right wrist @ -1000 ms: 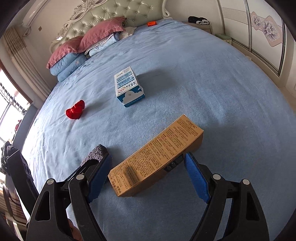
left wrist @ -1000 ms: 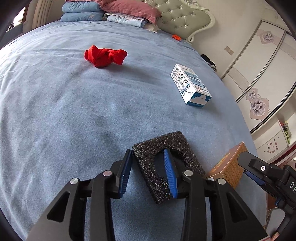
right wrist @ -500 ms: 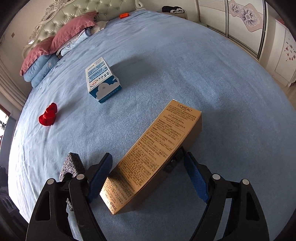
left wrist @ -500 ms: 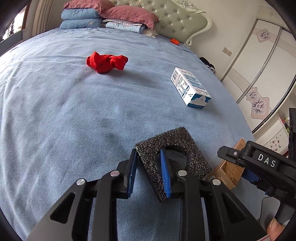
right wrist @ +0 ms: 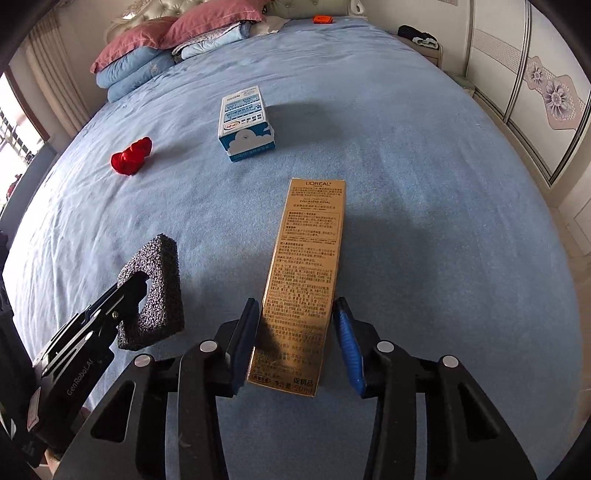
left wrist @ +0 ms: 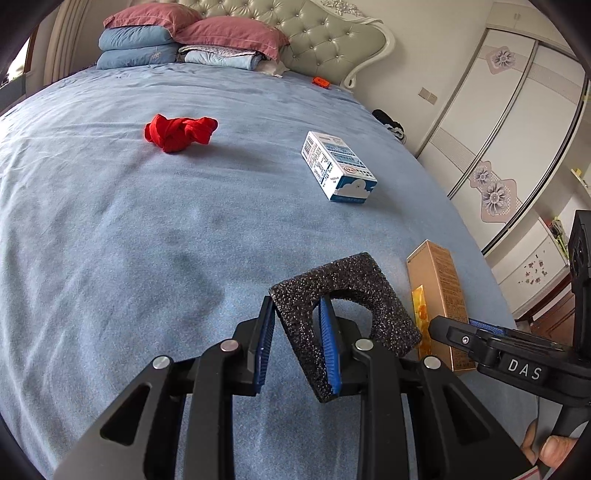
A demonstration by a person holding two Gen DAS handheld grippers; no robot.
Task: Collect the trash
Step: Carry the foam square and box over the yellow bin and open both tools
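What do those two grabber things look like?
Both are black plastic with triangular cut-outs, silver rivets and ribbed blue pads on the fingers. The left gripper has "GenRoboAI" in white on its side; the right gripper has "DAS" on its side.

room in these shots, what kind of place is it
Almost certainly a home bedroom. A large bed with a blue cover fills both views, stacked pillows lie against a tufted headboard, and a wardrobe with sliding flower-patterned doors stands along the side wall.
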